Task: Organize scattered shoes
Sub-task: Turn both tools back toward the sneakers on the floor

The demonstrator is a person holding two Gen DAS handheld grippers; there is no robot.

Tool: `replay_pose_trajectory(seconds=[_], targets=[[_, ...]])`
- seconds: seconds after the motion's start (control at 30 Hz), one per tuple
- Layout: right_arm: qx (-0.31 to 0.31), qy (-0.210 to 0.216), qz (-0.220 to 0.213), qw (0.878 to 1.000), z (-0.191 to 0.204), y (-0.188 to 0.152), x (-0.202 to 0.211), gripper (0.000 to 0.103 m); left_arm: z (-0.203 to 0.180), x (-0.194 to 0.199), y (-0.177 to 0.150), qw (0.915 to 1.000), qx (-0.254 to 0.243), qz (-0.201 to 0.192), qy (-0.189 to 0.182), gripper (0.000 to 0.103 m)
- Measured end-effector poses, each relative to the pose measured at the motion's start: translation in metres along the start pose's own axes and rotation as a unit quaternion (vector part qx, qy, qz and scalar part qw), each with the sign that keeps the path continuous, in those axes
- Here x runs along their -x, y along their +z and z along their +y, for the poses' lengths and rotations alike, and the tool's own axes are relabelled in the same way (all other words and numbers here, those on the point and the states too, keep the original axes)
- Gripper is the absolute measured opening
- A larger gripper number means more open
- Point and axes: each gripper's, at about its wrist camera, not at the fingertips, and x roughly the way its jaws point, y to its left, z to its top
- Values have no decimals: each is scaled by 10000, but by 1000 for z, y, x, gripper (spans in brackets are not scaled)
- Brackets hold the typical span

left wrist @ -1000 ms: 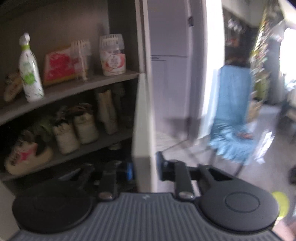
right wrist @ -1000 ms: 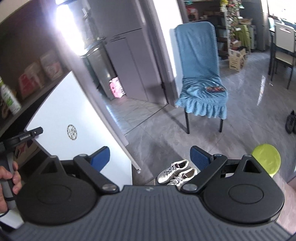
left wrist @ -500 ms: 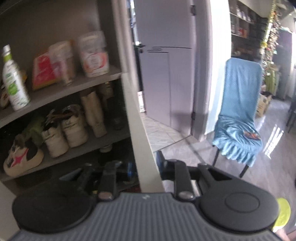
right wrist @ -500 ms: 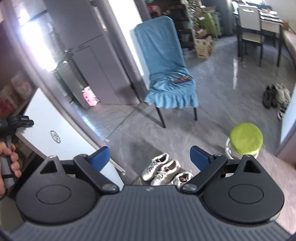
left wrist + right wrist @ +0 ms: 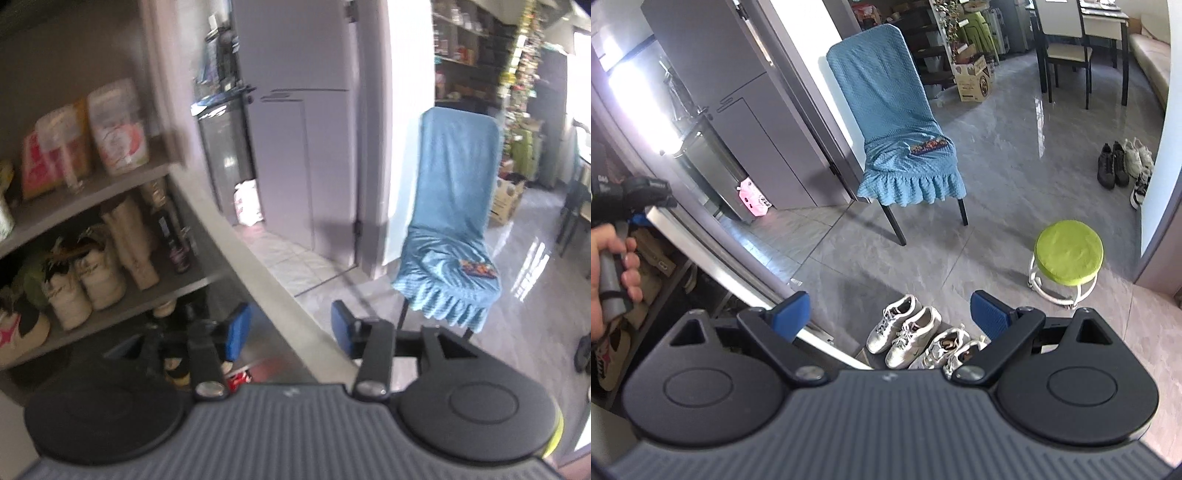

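Two pairs of silver-white sneakers (image 5: 905, 332) lie on the floor just beyond my right gripper (image 5: 890, 314), which is open and empty above them. More shoes (image 5: 1123, 166) lie scattered at the far right by the wall. My left gripper (image 5: 286, 326) is open, its jaws astride the edge of the white cabinet door (image 5: 258, 266) without pressing on it. The open shoe cabinet (image 5: 110, 280) holds beige sneakers (image 5: 85, 280) and other shoes on its shelves.
A blue-covered chair (image 5: 901, 122) stands mid-floor, and shows in the left wrist view (image 5: 454, 221). A lime-green stool (image 5: 1067, 254) stands to the right of the sneakers. Bottles and packets (image 5: 110, 129) fill the upper shelf. A dining table (image 5: 1082, 33) is far back.
The left gripper's jaws have opened off the cabinet door, which has swung wider. The right gripper has tilted down and right, bringing a second sneaker pair and the far shoes into view.
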Motion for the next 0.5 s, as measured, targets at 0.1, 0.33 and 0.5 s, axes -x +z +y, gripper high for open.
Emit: replay_pose_trajectory(seconds=[0.1,0.33,0.5], targets=[[-88,-19,56,9999,-7,-5,-3,95,-9,11,-15,9989,-384,-27,-274,64],[-429,-227,288,9984,-41,-42,-93,95,-25,44,-87,9876,-1268,147,-914,87],[-722,-438,490,9952,-72,-78,-188,95,-47,44,-151,9668,-1954,492,-1570,93]])
